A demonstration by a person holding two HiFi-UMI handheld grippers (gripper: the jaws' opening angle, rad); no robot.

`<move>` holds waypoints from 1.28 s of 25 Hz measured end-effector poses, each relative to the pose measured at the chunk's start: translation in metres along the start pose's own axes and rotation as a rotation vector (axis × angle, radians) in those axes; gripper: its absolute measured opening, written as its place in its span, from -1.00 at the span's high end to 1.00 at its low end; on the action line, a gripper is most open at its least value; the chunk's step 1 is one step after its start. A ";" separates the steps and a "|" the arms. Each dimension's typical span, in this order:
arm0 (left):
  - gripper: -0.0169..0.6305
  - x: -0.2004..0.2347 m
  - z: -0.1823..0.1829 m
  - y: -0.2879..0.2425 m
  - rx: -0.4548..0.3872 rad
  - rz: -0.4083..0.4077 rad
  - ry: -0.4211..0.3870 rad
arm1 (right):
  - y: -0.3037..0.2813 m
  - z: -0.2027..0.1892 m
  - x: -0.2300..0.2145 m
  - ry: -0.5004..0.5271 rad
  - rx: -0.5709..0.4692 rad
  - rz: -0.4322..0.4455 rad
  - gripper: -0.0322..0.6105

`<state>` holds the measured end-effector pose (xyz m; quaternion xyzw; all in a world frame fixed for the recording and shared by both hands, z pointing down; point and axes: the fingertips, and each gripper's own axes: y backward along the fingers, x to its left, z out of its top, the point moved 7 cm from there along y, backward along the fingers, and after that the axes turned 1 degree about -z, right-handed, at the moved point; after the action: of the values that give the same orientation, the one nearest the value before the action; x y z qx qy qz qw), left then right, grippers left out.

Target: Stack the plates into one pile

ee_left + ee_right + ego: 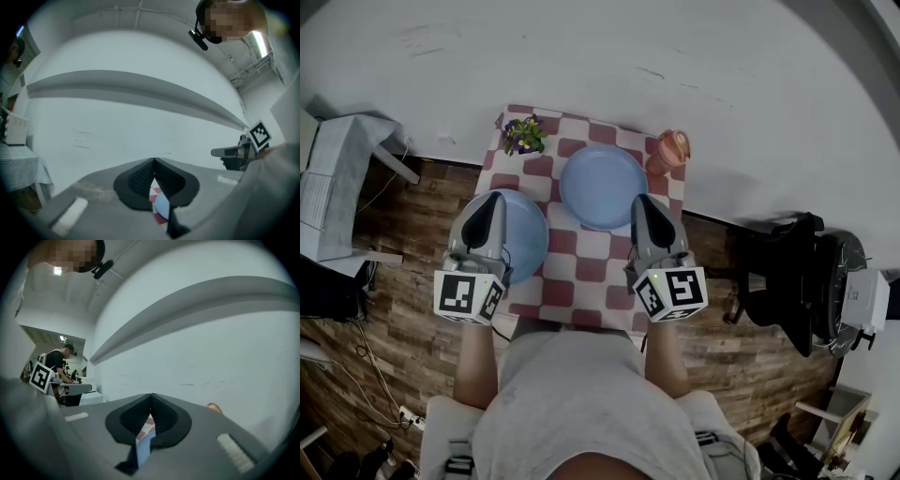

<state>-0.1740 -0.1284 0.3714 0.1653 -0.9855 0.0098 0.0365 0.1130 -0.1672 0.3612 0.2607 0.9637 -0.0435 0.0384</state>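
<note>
Left tool (494,200) closed, empty, over the left plate (525,236) lying flat on the checkered tabletop (592,251). Right tool (643,202) closed, empty. Second plate (602,186) lies just ahead and left of its tip. Farther on, flowers (525,134) beyond left tool, cup (668,150) beyond right tool.
</note>
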 end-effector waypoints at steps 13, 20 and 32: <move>0.93 -0.049 0.010 -0.016 -0.056 0.042 -0.003 | 0.024 0.028 -0.060 0.043 -0.062 0.059 0.90; 0.93 -0.067 -0.007 -0.036 0.070 0.064 0.045 | 0.008 0.016 -0.099 0.012 0.071 0.086 0.90; 0.88 -0.062 -0.066 -0.093 0.366 0.052 0.148 | -0.028 -0.075 -0.145 -0.210 0.389 0.033 0.90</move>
<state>-0.0802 -0.1944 0.4331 0.1424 -0.9659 0.2019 0.0780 0.2199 -0.2553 0.4512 0.2729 0.9234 -0.2551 0.0884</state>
